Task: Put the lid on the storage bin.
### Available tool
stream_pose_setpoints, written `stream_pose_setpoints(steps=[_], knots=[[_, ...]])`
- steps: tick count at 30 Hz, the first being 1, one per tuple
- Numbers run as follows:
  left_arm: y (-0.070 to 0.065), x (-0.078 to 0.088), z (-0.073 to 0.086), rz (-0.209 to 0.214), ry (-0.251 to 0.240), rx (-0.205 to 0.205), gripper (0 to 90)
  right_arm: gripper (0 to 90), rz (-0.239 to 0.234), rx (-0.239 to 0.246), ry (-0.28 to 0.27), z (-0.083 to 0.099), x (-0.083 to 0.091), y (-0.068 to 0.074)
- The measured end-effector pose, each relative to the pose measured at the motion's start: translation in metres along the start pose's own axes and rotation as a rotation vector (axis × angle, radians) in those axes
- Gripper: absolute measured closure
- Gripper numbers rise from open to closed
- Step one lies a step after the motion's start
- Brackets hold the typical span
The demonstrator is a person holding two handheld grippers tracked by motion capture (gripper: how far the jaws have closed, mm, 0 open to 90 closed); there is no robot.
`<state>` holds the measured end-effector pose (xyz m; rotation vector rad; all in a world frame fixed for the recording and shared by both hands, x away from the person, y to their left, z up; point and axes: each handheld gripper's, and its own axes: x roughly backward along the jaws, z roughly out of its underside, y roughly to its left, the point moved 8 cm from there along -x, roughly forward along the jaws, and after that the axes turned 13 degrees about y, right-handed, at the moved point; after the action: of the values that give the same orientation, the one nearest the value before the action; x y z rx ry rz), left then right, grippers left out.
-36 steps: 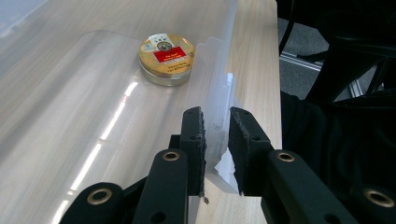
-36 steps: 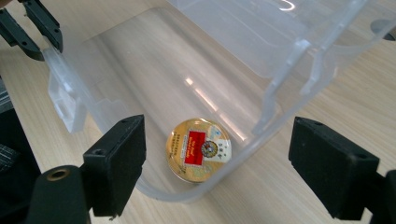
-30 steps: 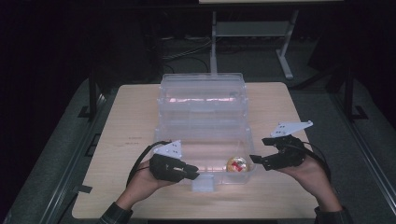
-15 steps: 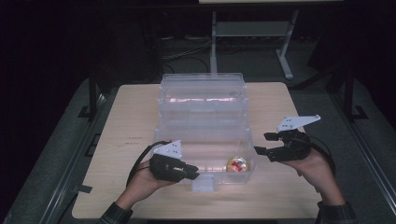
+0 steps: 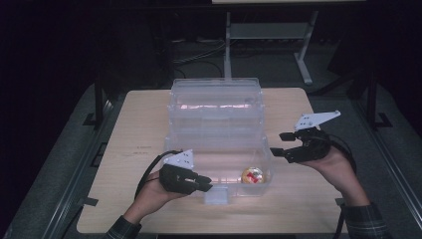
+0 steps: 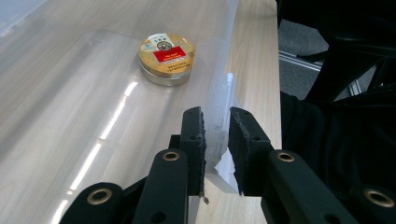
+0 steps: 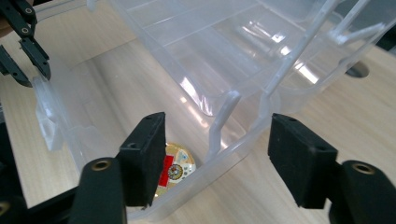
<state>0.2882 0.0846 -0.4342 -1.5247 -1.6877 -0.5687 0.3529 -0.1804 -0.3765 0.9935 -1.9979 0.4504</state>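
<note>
A clear plastic drawer unit (image 5: pixel 215 107) stands mid-table with its bottom drawer (image 5: pixel 219 167) pulled out toward me. A round gold tin with a red label (image 5: pixel 253 176) (image 6: pixel 166 55) (image 7: pixel 175 170) lies flat in the drawer's right front corner. My left gripper (image 5: pixel 206 185) (image 6: pixel 215 121) is shut on the drawer's clear front wall, left of its handle tab (image 5: pixel 216 196). My right gripper (image 5: pixel 278 144) (image 7: pixel 217 135) hovers open just right of the drawer, apart from it; its jaws have just been opening a little, with nothing between them. The left gripper (image 7: pixel 35 77) appears at the far side in the right gripper view.
The wooden table (image 5: pixel 144 129) has bare room left and right of the unit. Its front edge runs close under my forearms. A metal stand (image 5: pixel 268 35) and cables lie on the dark floor behind the table.
My right gripper has drawn back from the drawer's right front corner, moving right and slightly up. The left gripper, the drawer and the tin have stayed put.
</note>
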Motion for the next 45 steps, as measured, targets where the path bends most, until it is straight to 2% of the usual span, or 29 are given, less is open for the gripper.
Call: stream_pose_setpoints(steps=[7,16,25,29,39,45], knots=[[0.000,0.000,0.000,0.001,0.000,0.000,75.8,32.4,-0.044,-0.017,0.028,-0.008,0.002,-0.004],[0.001,0.000,0.000,0.000,0.000,-0.004,75.8,32.1,-0.055,0.029,0.024,-0.027,0.011,-0.008],[0.000,0.000,0.000,0.007,-0.004,0.003,75.9,38.6,-0.053,0.076,-0.008,-0.055,0.018,-0.013],[0.000,0.000,0.000,0.008,-0.004,0.003,75.9,42.5,-0.068,0.087,0.004,-0.065,0.015,-0.014],[0.000,0.000,0.000,0.010,-0.001,0.004,75.9,44.3,-0.109,0.121,0.014,-0.086,0.002,-0.017],[0.000,0.000,0.000,0.009,-0.001,0.003,75.9,45.4,-0.111,0.151,0.015,-0.099,-0.004,-0.017]])
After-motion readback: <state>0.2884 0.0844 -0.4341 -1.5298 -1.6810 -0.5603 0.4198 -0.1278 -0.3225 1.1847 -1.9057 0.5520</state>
